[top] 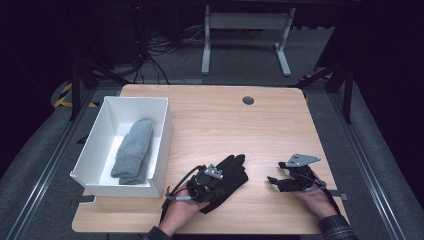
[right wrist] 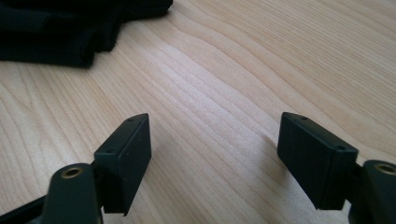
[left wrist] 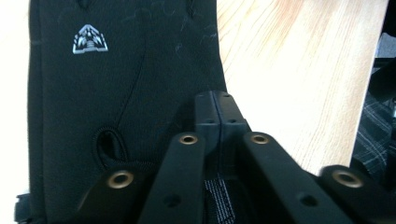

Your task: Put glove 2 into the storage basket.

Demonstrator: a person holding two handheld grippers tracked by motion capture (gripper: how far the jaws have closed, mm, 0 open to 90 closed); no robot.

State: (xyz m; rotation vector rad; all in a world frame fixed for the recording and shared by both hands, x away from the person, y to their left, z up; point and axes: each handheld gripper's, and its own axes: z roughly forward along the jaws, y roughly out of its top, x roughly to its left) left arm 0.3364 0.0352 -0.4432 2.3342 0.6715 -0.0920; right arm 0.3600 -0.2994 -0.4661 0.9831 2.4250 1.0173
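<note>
The black glove (top: 227,180) is pinched at its cuff by the closed left gripper (left wrist: 217,109), fingers pointing ahead; the right gripper (right wrist: 215,154) is held open, empty, well right.

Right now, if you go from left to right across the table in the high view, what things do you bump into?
white box with the grey sock inside → left gripper on the black glove → right gripper, jaws open over bare wood.
</note>
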